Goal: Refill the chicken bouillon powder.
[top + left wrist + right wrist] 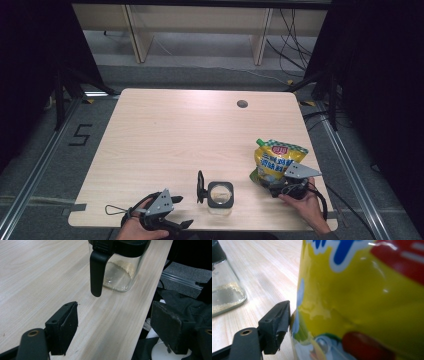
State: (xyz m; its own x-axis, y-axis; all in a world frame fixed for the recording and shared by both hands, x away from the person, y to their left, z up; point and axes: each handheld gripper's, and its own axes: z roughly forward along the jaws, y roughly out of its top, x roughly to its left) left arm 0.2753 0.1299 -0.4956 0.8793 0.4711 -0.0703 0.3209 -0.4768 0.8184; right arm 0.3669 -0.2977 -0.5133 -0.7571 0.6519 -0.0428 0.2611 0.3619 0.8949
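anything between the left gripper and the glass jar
Nothing: in the left gripper view, bare table lies between the open left gripper and the glass jar.

A pale wood-grain table [165,145] with rounded corners carries two things near its front edge. A clear glass jar with a black lid and black handle [219,196] stands upright at the middle front, holding a thin layer of grains. A yellow plastic pouch with blue lettering [276,160] stands to its right, apart from it. A round dark cable hole [242,104] sits near the far edge.

Yellow pouch [278,162] w/ blue, red, green print; clear jar [220,196], black lid & handle; pale wood-grain table [165,135].
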